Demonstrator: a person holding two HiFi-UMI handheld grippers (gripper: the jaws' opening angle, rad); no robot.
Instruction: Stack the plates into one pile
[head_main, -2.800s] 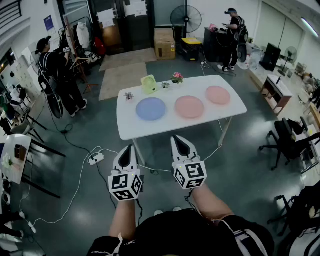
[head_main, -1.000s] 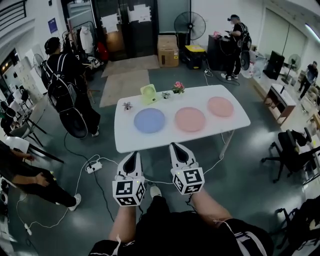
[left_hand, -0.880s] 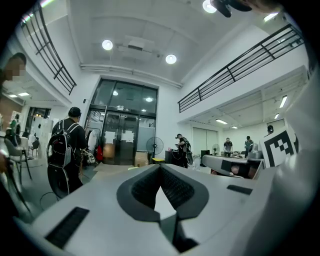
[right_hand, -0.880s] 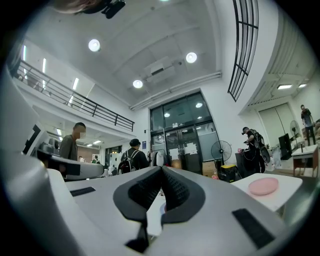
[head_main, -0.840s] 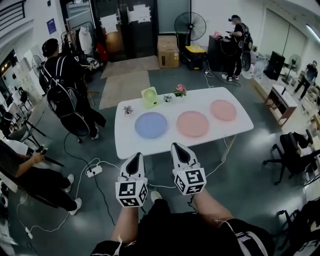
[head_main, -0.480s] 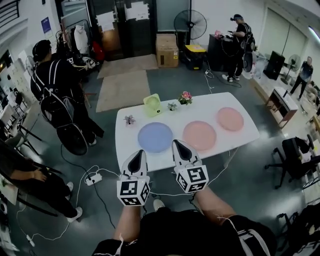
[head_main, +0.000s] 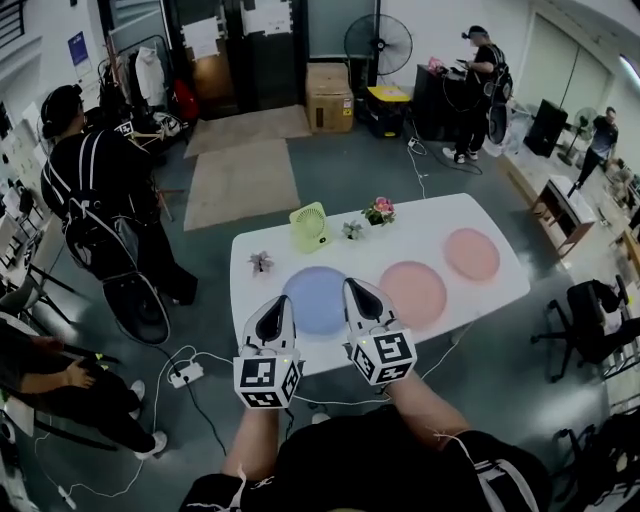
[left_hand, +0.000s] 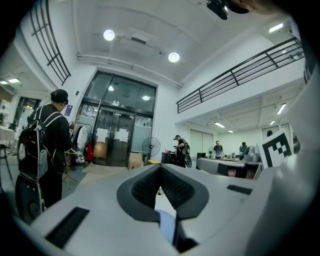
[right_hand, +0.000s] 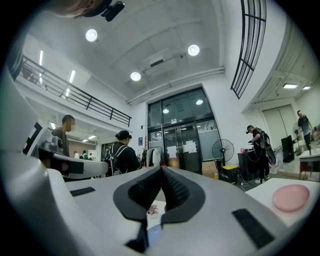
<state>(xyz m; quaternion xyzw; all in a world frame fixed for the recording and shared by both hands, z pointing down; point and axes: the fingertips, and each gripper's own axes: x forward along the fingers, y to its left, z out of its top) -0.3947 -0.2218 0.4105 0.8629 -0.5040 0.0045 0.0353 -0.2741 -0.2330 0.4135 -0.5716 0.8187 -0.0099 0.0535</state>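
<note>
Three plates lie in a row on the white table (head_main: 250, 320): a blue plate (head_main: 316, 300) at the left, a pink plate (head_main: 415, 293) in the middle and a second pink plate (head_main: 471, 253) at the right. Both grippers point level at the table's near edge. My left gripper (head_main: 282, 300) is shut and empty, its tip at the blue plate's left rim. My right gripper (head_main: 351, 285) is shut and empty, its tip at the blue plate's right rim. The right gripper view shows the far pink plate (right_hand: 291, 196) on the table (right_hand: 265, 191).
A green table fan (head_main: 310, 225), pink flowers (head_main: 379, 211) and two tiny plants (head_main: 261, 262) stand along the table's far edge. A person with a backpack (head_main: 95, 190) stands to the left. A power strip and cables (head_main: 183, 376) lie on the floor; an office chair (head_main: 600, 325) stands at the right.
Both grippers have moved forward together, from over the floor short of the table to its near edge by the blue plate. The person with the backpack has stepped further left.
</note>
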